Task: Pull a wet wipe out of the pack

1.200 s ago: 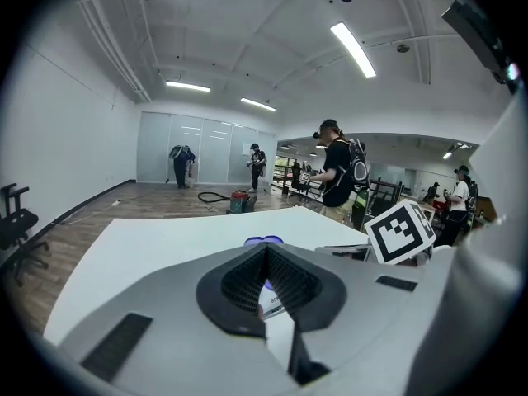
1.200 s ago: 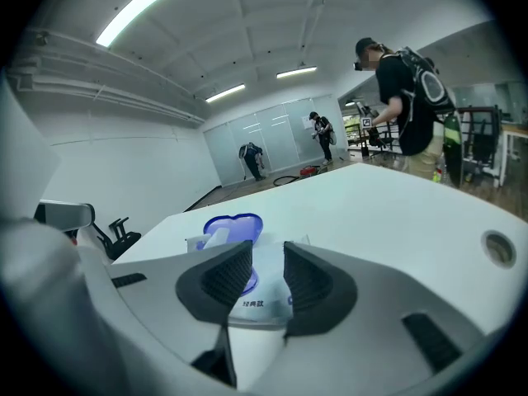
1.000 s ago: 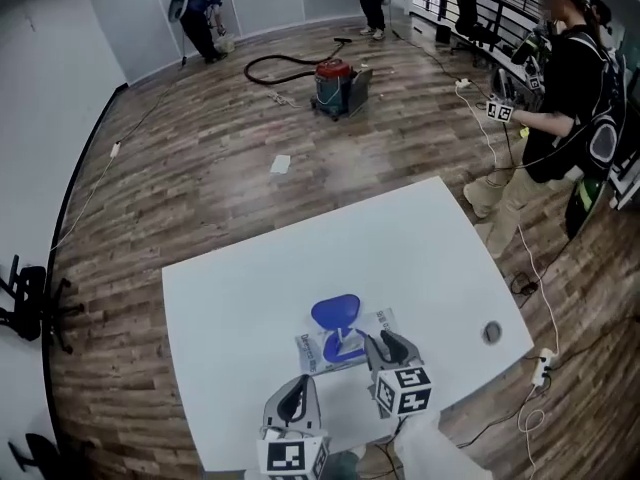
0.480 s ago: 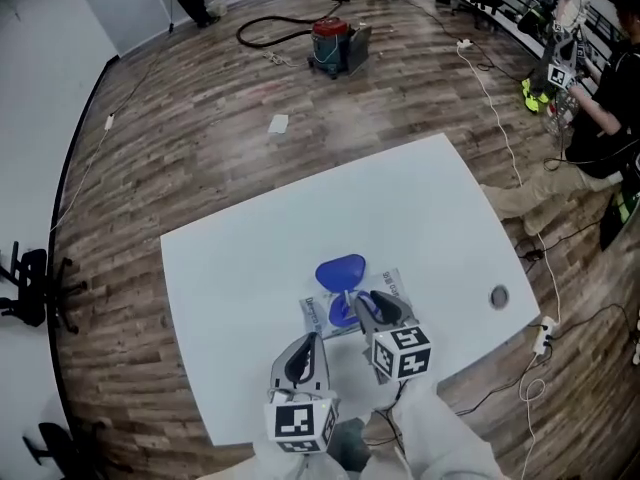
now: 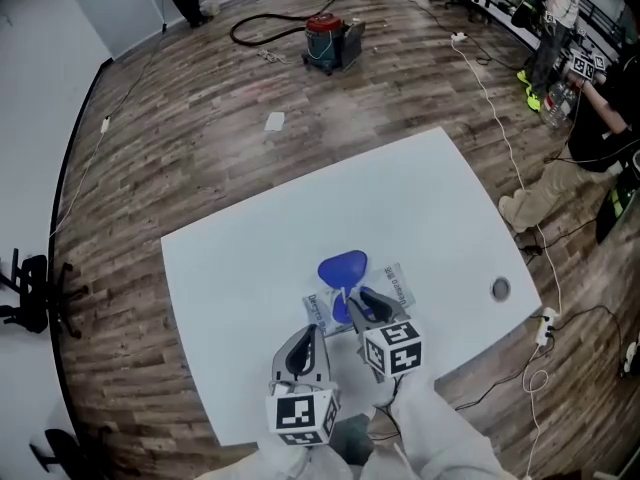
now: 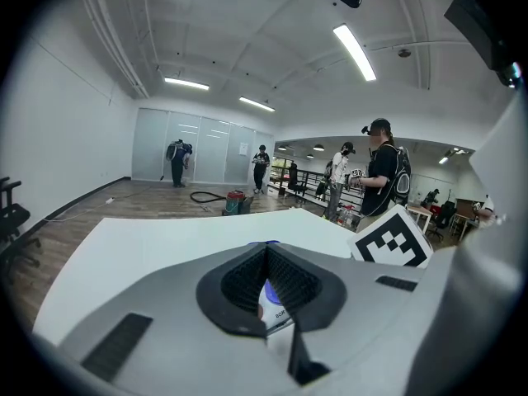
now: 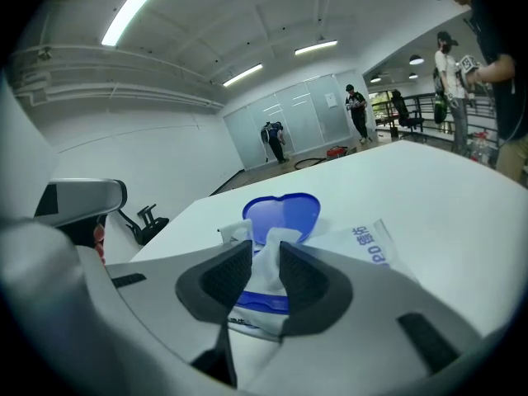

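Glossy blue plastic lid (image 7: 280, 215), soft white wipe (image 7: 263, 260), matt white table (image 5: 250, 258)

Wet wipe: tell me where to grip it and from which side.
Grip the upright tuft of the wet wipe standing out of the pack's opening. Come from the near side, since the lid is flipped open behind it.

**One white table, two things on it**

We see a white table (image 5: 250, 258) standing on a wood-plank floor (image 5: 200, 138); its top is plain and bare across most of its spread. Close to the middle lies the wipes pack (image 5: 397, 290), flat, its blue lid (image 5: 342, 267) open toward 12 o'clock. At 3 o'clock from the pack, near the table's edge, sits a round grey disc (image 5: 500, 289), well apart from the pack.
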